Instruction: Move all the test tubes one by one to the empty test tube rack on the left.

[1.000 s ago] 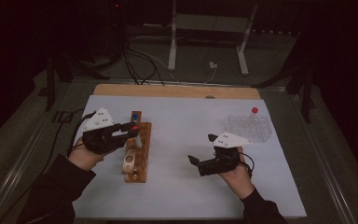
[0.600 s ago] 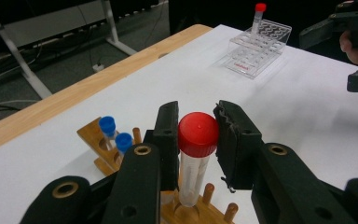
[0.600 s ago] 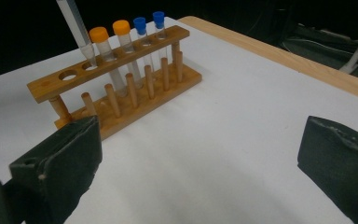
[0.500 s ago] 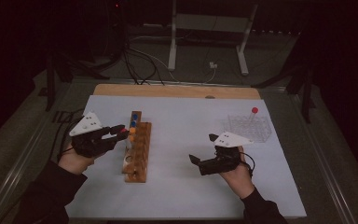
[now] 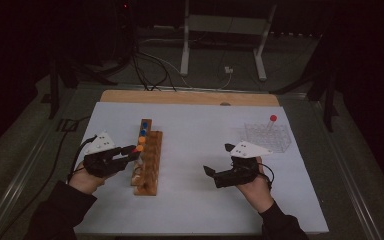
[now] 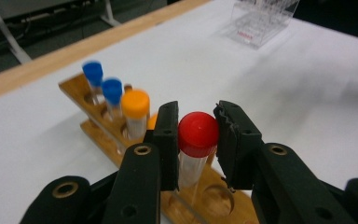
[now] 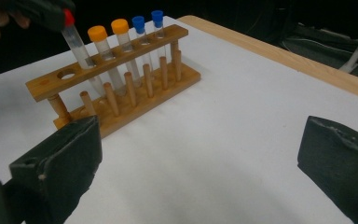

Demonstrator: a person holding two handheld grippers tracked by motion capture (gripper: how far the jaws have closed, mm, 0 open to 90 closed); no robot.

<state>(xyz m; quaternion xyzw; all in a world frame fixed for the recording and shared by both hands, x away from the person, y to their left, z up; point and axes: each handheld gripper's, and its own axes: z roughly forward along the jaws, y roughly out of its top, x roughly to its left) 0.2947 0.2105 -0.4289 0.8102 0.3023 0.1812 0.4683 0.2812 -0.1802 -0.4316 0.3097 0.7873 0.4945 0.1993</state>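
My left gripper [image 6: 198, 140] is shut on the red cap of a clear tube [image 6: 189, 170]. In the right gripper view the tube [image 7: 77, 44] leans, and its lower part passes through a hole in the top bar of the wooden rack [image 7: 42, 86]. One empty hole [image 7: 67, 73] lies beside it at the rack's near end. Two orange-capped tubes [image 7: 108, 27] and two blue-capped tubes [image 7: 147, 21] stand further along the rack. In the high view the left gripper [image 5: 132, 151] sits at the rack's [image 5: 147, 165] left side. My right gripper [image 5: 210, 171] rests to the right of the rack, jaws wide apart, holding nothing.
A clear plastic rack [image 5: 267, 136] with one red-capped tube [image 5: 273, 118] stands at the back right of the white table sheet [image 5: 200, 125]. A wooden strip [image 5: 190, 97] runs along the far edge. Bare sheet lies between the two racks.
My left gripper has come down and a little toward the person with the red-capped tube, lowering it into the wooden rack. The right gripper has stayed put.
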